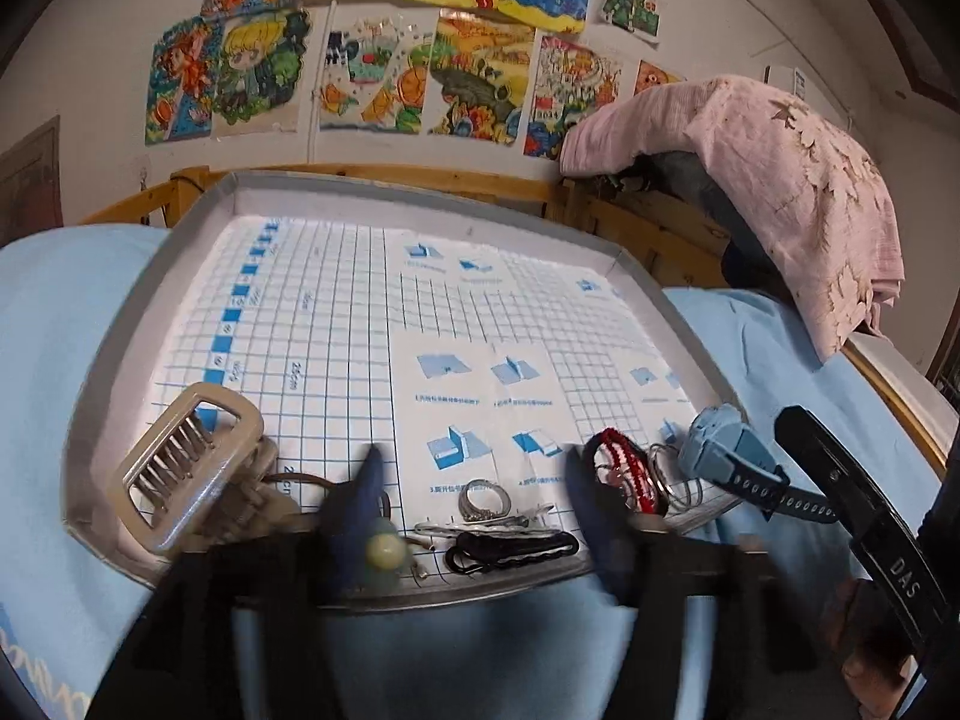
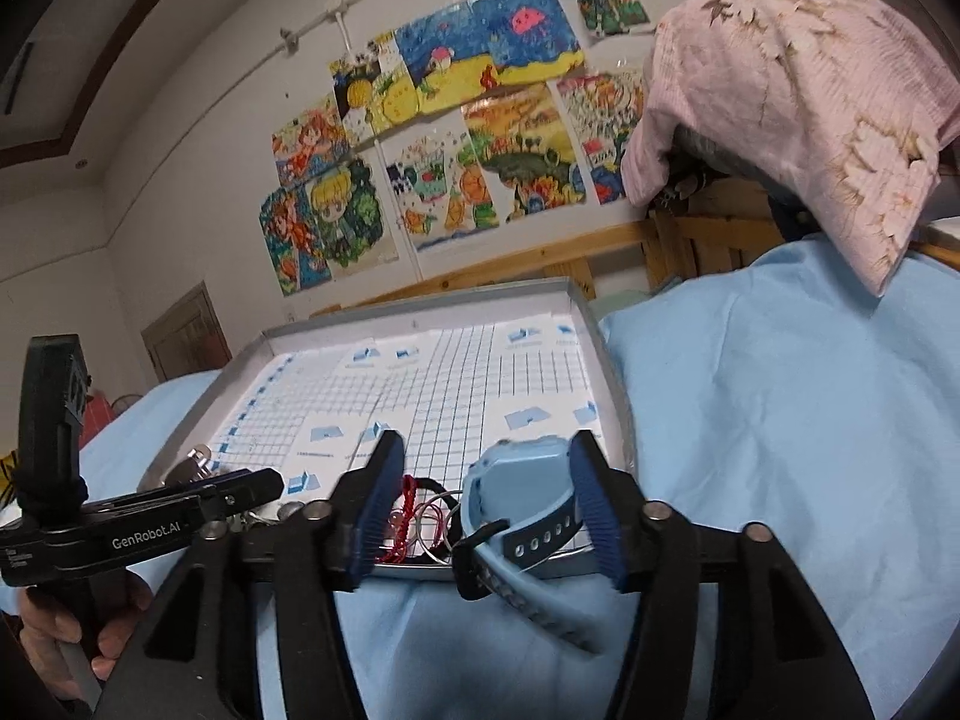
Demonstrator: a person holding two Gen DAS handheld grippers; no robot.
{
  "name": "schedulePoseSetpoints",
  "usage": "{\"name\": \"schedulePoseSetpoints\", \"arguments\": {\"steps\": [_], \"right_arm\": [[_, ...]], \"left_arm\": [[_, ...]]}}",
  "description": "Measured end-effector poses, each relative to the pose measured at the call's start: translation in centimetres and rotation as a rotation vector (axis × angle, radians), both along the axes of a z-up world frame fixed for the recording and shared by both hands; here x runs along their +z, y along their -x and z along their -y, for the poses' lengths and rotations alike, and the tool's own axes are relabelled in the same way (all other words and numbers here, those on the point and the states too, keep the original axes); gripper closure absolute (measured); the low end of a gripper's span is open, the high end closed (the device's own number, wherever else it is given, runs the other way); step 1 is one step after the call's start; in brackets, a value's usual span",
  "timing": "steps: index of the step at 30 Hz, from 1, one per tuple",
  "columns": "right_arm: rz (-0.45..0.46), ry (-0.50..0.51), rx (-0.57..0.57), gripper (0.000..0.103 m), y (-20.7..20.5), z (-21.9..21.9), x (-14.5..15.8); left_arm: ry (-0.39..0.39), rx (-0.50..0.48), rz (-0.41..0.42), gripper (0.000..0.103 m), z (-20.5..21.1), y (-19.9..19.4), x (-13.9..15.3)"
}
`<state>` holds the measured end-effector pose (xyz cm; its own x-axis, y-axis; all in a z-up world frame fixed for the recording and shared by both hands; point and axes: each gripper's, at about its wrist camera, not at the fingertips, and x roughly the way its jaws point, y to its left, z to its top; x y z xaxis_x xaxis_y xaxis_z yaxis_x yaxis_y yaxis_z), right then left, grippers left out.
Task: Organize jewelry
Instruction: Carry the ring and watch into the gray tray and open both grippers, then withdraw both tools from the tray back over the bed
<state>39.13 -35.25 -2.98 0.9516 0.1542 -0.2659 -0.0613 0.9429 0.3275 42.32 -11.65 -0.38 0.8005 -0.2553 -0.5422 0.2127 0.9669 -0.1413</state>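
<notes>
A grey tray (image 1: 120,324) lined with blue grid paper lies on a light blue sheet. Along its near edge lie a beige hair claw clip (image 1: 186,468), a silver ring (image 1: 483,498), a black hair tie (image 1: 510,549), a red braided bracelet (image 1: 624,468) and a light blue watch (image 1: 726,456). My left gripper (image 1: 474,480) is open over the ring and hair tie. My right gripper (image 2: 489,498) is open with the watch (image 2: 522,492) between its fingers, by the right finger; the bracelet (image 2: 408,510) sits by the left one. The tray's rim also shows in the right wrist view (image 2: 420,294).
A pink cloth (image 1: 798,192) drapes over a wooden bed frame (image 1: 384,174) behind the tray. Drawings hang on the wall (image 1: 372,72). The left gripper's body (image 2: 132,516) and the hand holding it show at the left of the right wrist view.
</notes>
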Motion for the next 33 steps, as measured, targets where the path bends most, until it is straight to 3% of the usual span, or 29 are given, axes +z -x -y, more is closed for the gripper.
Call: {"name": "schedulePoseSetpoints", "arguments": {"steps": [5,9,13,18,27,33], "right_arm": [[0.044,-0.006,-0.032,0.035,1.4,0.6,0.3],[0.082,-0.028,-0.063,0.025,2.6,1.3,0.4],[0.109,-0.037,-0.079,0.014,3.8,1.9,0.8],[0.158,0.008,-0.082,0.003,6.2,1.2,2.3],[0.165,0.080,-0.054,0.002,12.5,-2.2,5.7],[0.151,0.100,-0.039,0.002,18.0,-4.3,6.7]], "left_arm": [[0.008,0.002,0.032,0.026,0.1,0.7,0.7],[0.032,0.009,0.070,0.009,-0.2,1.7,1.3],[0.037,0.023,0.131,0.001,-0.6,3.7,2.3],[0.040,0.079,0.201,0.000,-2.0,7.3,3.6],[0.020,0.170,0.301,0.000,-6.1,16.8,5.8],[0.031,0.210,0.300,0.000,-8.6,21.4,6.1]]}}
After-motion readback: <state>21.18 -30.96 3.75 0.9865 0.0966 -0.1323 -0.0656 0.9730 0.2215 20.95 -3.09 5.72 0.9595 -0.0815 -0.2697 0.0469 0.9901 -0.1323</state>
